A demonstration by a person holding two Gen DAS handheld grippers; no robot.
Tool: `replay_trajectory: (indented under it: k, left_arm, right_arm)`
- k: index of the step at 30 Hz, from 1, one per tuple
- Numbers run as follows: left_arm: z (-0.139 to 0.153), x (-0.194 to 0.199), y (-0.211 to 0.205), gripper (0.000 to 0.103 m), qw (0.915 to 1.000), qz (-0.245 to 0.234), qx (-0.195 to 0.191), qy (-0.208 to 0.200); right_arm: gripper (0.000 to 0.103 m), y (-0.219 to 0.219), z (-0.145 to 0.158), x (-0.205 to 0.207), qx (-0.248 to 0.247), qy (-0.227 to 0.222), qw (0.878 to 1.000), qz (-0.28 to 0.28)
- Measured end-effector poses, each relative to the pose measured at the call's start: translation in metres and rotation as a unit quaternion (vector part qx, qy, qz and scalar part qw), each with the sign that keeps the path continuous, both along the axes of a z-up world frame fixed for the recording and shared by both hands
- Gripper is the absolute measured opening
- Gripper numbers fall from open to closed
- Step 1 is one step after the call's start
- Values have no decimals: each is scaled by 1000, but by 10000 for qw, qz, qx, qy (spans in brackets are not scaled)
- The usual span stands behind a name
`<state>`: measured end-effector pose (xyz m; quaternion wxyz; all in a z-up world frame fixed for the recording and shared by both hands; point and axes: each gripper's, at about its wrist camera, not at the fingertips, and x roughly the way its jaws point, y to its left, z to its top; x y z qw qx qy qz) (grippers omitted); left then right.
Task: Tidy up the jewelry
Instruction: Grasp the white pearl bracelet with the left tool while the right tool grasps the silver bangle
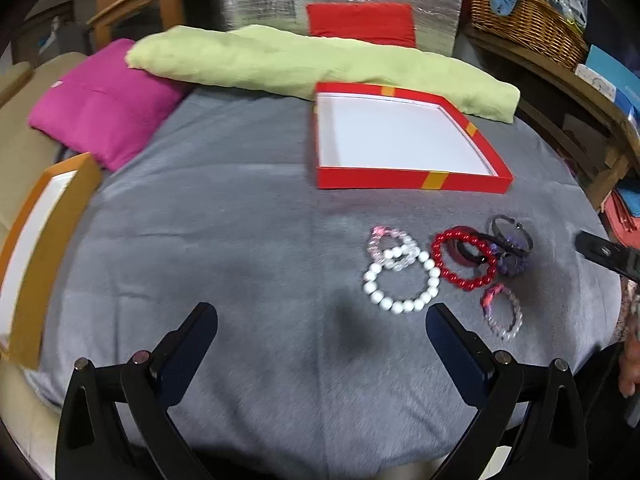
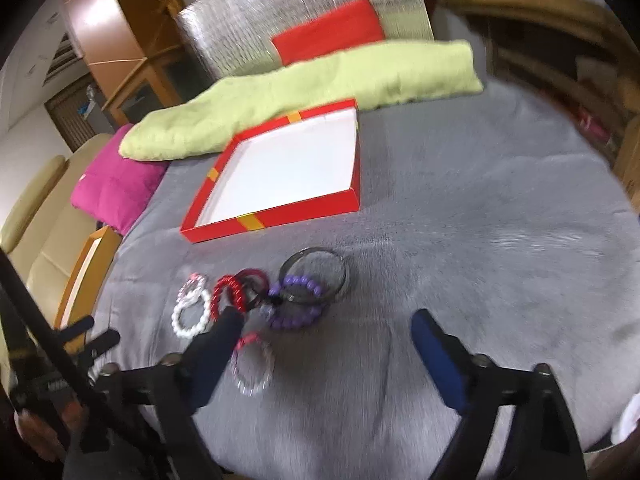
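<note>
Nearest in the left wrist view, the left tongs stand wide apart with nothing between them, above a grey blanket that covers the surface. The right tongs are likewise spread wide and hold nothing; their left finger hides part of the bracelet cluster in the right wrist view.

Just beyond the left tongs lies the jewelry, bunched together on the blanket. A white bead bracelet overlaps a clear pink one. Beside it a red bead bracelet lies over a dark red bangle, and purple beads sit partly inside a dark wire bangle. A pale bracelet with a pink tie lies apart, nearest the person.

Farther back sits an open red box, its white inside bare. An orange-framed box lies at the left edge. Behind them are a magenta cushion, a long green pillow, a red cushion against silver foil, and a wicker basket. No writing is legible.
</note>
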<state>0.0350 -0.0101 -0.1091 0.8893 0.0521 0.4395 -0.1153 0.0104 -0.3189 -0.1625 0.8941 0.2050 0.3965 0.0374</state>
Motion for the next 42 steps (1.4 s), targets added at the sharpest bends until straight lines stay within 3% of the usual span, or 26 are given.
replay_trajectory:
  k: [4, 7, 9, 15, 21, 25, 28, 31, 32, 34, 39, 41, 42]
  left_arm:
    - [-12, 16, -13, 103, 9994, -233, -193, 152]
    - [-26, 28, -25, 94, 9984, -416, -220, 302]
    - [-33, 34, -32, 94, 9975, -527, -285, 380]
    - [-50, 39, -49, 94, 9955, -844, -147, 407]
    - [-58, 35, -56, 91, 9938, -1081, 199, 169]
    - [-58, 37, -56, 64, 9932, -1151, 163, 49]
    - [-57, 41, -51, 52, 9937, -1116, 79, 0]
    - [-56, 46, -43, 34, 9945, -1046, -45, 6]
    - [-55, 49, -39, 27, 9950, -991, -126, 33]
    - [-56, 53, -33, 20, 9953, -938, -243, 77]
    - [-53, 58, -23, 17, 9959, -816, -396, 59]
    - [-49, 57, -19, 7, 9957, -796, -469, -15]
    - [-46, 57, -17, 7, 9956, -791, -509, -56]
  right_arm:
    - [84, -11, -16, 34, 671, 137, 9976, 35]
    - [84, -19, -26, 45, 1080, 224, 9939, -12]
    - [84, -25, -33, 49, 1366, 319, 9901, -53]
    - [84, -27, -32, 55, 1373, 325, 9898, -169]
    - [84, 5, -36, 65, 642, 546, 9964, 97]
    - [84, 31, -39, 73, 39, 653, 9977, 202]
    - [82, 43, -41, 75, -317, 642, 9971, 248]
    - [63, 46, -44, 75, -639, 640, 9957, 179]
    - [63, 43, -44, 74, -647, 620, 9959, 155]
    - [63, 38, -44, 72, -515, 600, 9968, 131]
    - [63, 33, -42, 70, -468, 496, 9976, 102]
    - [63, 30, -41, 66, -347, 446, 9984, 53]
    - [63, 26, -40, 65, -274, 422, 9987, 13]
